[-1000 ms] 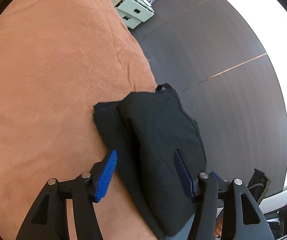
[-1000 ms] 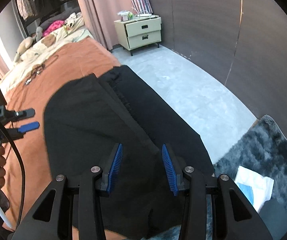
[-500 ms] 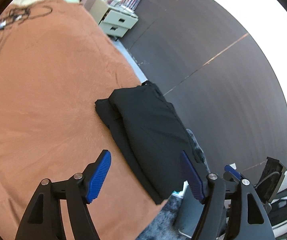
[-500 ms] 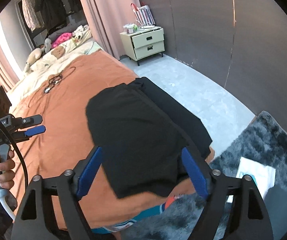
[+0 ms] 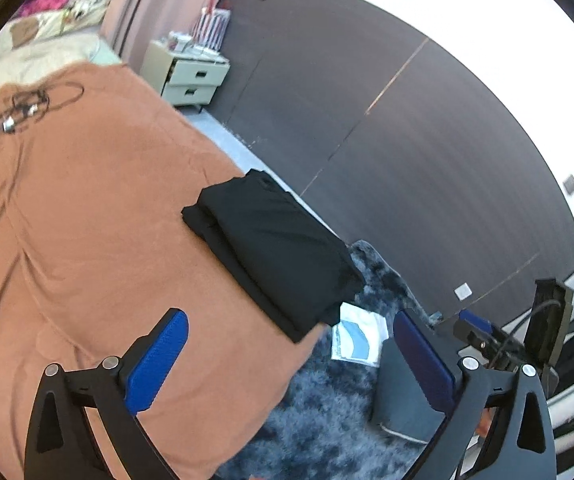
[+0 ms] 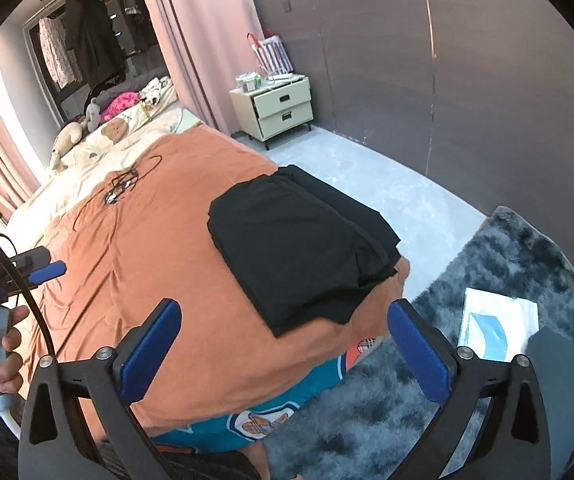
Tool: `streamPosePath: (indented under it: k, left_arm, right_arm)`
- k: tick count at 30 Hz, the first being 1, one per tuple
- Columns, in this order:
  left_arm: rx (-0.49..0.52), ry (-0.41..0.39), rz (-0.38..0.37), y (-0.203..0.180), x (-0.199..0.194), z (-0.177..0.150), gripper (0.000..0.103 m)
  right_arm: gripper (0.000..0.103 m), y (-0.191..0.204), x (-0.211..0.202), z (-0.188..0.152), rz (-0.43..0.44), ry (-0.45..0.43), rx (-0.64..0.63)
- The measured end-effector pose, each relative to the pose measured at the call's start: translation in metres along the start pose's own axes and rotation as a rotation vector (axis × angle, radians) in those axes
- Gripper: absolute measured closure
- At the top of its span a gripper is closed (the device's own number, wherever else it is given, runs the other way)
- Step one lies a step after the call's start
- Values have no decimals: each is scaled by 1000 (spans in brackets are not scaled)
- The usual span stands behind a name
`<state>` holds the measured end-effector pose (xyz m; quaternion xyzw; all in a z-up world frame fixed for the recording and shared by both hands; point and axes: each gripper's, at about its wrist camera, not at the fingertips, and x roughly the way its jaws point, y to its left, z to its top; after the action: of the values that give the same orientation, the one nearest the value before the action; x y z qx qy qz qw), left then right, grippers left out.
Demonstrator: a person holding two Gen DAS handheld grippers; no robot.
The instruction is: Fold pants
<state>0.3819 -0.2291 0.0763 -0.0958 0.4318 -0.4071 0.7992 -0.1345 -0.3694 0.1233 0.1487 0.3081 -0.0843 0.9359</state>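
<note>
Bare orange bed cover (image 6: 135, 264) left of the folded black pants (image 6: 299, 248), which lie at the bed's right corner, overhanging the edge above the grey rug (image 6: 499, 264). Left hand-held gripper (image 5: 291, 364) and right hand-held gripper (image 6: 283, 352) both hang well short of the pants, jaws just spread wide and released, nothing between them.

Both wrist cameras look forward and downward along their own blue-padded fingers, from above the bed's foot corner — fairly far back. They share the folded black pants (image 5: 275, 252) (image 6: 303, 248), the orange bedspread (image 5: 87, 220) (image 6: 159, 264), and the nightstand (image 5: 189, 76) (image 6: 281, 106) — the right view catches the left gripper (image 6: 39, 268) at its left edge.
</note>
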Motion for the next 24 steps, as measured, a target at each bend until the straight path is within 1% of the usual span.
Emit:
streamPosePath:
  k: [2, 8, 11, 14, 21, 24]
  left_arm:
    - [13, -14, 1, -6, -15, -6, 0]
    - [63, -71, 49, -21, -55, -24, 0]
    - [98, -118, 91, -32, -78, -33, 0]
    - [118, -157, 105, -41, -99, -43, 0]
    - [159, -221, 161, -53, -132, -64, 0]
    - [170, -247, 197, -54, -145, -74, 0]
  right_arm:
    - [0, 5, -11, -7, 3, -10, -7]
    - [0, 15, -35, -27, 22, -44, -28]
    - [0, 17, -47, -37, 28, -65, -36]
    - [0, 22, -59, -47, 35, -83, -51]
    - [0, 38, -82, -76, 59, -119, -94]
    - [0, 42, -89, -87, 66, -142, -107]
